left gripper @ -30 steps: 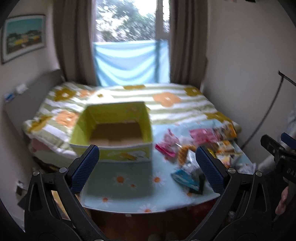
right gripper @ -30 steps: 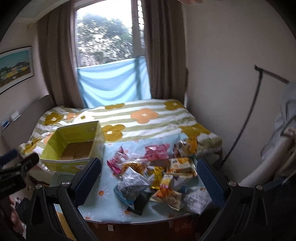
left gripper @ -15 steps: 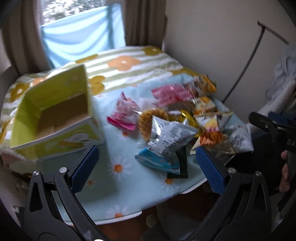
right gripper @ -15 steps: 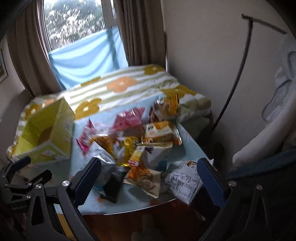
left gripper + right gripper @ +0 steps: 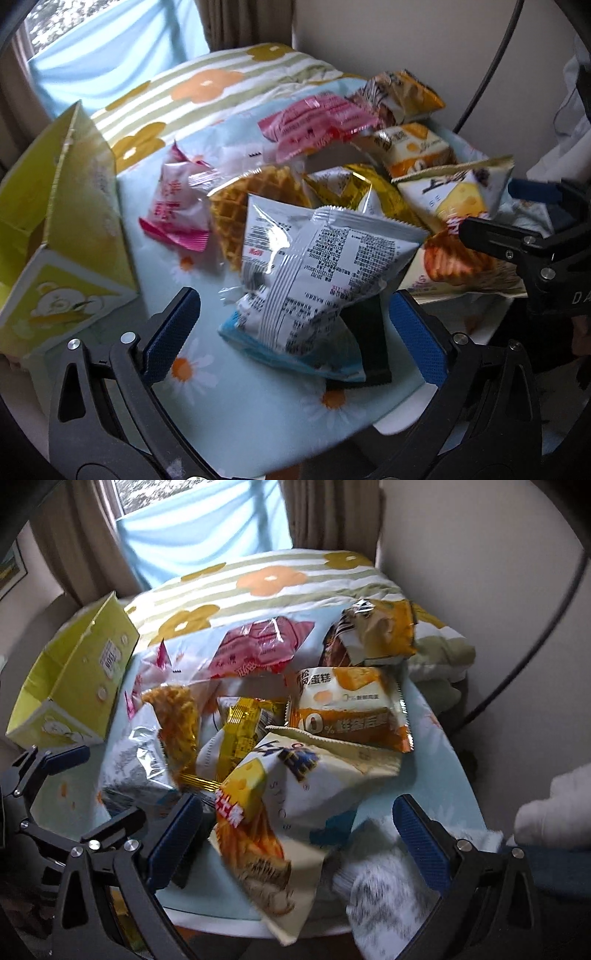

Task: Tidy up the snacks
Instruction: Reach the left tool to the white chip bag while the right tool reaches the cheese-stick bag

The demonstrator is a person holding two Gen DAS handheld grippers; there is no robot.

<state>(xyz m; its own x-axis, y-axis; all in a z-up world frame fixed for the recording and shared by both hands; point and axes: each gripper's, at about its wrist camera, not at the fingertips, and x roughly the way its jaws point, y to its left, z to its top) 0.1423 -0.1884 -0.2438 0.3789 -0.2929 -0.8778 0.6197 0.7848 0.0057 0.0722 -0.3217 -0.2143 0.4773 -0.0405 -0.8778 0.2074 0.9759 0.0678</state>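
Note:
A pile of snack packets lies on the daisy-print tablecloth [image 5: 258, 406]. My left gripper [image 5: 293, 321] is open, its blue fingers either side of a silver-white printed bag [image 5: 314, 266] that rests on a black packet [image 5: 365, 332]. Behind lie a waffle packet [image 5: 243, 206] and a small pink packet [image 5: 177, 203]. My right gripper [image 5: 299, 823] is open over a white cheese-chips bag [image 5: 280, 812]. An orange cake packet [image 5: 347, 705] and a pink bag [image 5: 258, 650] lie further back. The empty yellow-green box [image 5: 66, 221] stands open at the left.
A bed with a striped flower cover [image 5: 273, 579] stands behind the table. A white printed bag [image 5: 380, 878] hangs at the table's near right edge. A wall and a black cable [image 5: 517, 664] are to the right. Each gripper shows in the other's view.
Both grippers have come down and forward, close over the snack pile. The left view swung from the box to the silver-white bag. Both stay open.

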